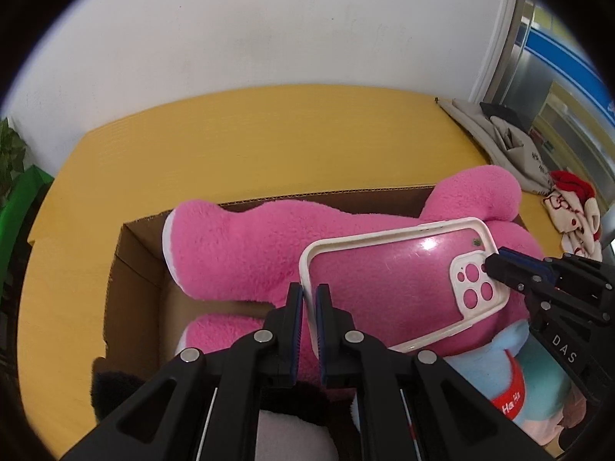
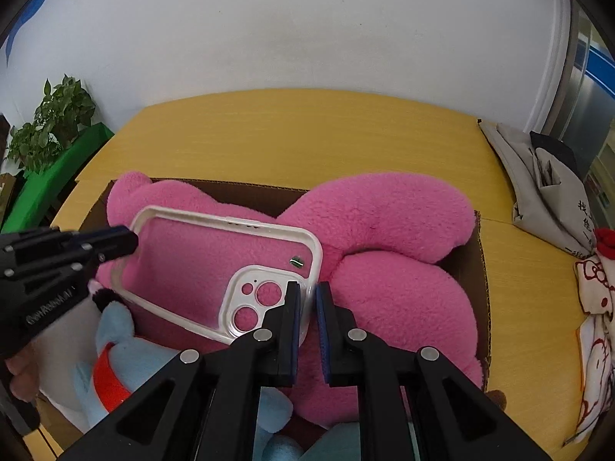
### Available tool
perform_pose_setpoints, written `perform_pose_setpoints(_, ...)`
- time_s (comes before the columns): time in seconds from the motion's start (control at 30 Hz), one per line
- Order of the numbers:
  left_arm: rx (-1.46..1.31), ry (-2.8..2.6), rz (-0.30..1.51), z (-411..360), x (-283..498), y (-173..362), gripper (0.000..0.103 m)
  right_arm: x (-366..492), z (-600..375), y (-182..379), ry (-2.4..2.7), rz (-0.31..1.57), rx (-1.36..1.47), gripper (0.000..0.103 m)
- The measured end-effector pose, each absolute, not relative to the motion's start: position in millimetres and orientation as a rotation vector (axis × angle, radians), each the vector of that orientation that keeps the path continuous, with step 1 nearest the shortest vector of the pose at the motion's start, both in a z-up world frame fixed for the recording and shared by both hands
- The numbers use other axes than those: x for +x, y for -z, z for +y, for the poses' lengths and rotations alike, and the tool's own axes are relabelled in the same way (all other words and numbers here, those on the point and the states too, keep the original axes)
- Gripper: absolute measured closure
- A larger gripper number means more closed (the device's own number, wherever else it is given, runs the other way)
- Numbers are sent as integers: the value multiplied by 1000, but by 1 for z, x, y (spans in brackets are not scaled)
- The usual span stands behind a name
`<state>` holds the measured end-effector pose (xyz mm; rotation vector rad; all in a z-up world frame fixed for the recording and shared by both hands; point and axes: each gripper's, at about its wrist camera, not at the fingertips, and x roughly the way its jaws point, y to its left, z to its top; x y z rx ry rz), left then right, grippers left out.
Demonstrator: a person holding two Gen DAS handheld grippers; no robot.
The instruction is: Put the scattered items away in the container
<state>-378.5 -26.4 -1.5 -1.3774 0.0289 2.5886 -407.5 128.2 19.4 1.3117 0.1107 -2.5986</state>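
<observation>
Clear plastic phone case with white rim point(image 1: 399, 288) | above brown cardboard box point(image 1: 134, 265), over pink plush toy point(image 1: 238, 253) | left gripper point(image 1: 309, 299) and right gripper point(image 2: 307, 299) each clamp opposite rim ends | light, stiff, slippery; hold rim, not glossy back

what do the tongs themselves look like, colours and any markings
Both tongs, left and right, are matte black plastic with angular linkage arms, round silver pivot rivets and ribbed blue pads inside the fingers. White lettering runs along their bodies, partly legible. No cables or sleeves visible.
</observation>
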Motion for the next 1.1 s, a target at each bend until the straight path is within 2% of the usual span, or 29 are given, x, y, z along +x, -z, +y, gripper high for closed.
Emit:
perform_pose_setpoints(0.03,-1356,-2601,13,-29,-375,-2,96,-406,127,-20,2601,119,1312,92)
perform_pose_setpoints(0.07,-1333,-2617,12,-30,-371,-7,90,-403,126,-22,2611,132,1309,80)
perform_pose_setpoints(0.1,-1309,-2637,21,-32,-367,-12,79,-398,128,-23,2629,139,1294,53)
perform_pose_setpoints(0.13,-1273,-2670,39,-33,-359,-21,72,-393,129,-26,2646,127,1268,37)
perform_pose_setpoints(0.17,-1233,-2702,51,-35,-351,-30,59,-384,133,-31,2666,99,1225,12)
perform_pose_setpoints(0.2,-1181,-2733,52,-38,-340,-39,48,-372,138,-37,2689,61,1168,3)
perform_pose_setpoints(0.37,-922,-2834,1,-66,-267,-79,23,-306,155,-64,2701,-28,967,0)
perform_pose_setpoints(0.5,-836,-2841,-12,-77,-218,-76,22,-240,160,-64,2725,10,835,0)
perform_pose_setpoints(0.6,-875,-2856,23,-84,-197,-49,22,-199,156,-43,2815,78,788,0)
perform_pose_setpoints(0.7,-952,-2834,-23,-92,-185,-17,22,-173,159,-14,2884,59,788,0)
perform_pose_setpoints(0.83,-1018,-2811,-32,-97,-173,23,22,-162,160,31,2882,98,879,0)
perform_pose_setpoints(0.9,-1044,-2818,-4,-93,-164,38,22,-155,163,45,2898,80,829,1)
perform_pose_setpoints(1.03,-992,-2878,71,-82,-156,54,22,-152,165,46,2915,76,764,0)
perform_pose_setpoints(1.1,-953,-2907,83,-79,-152,57,18,-152,168,48,2899,68,722,0)
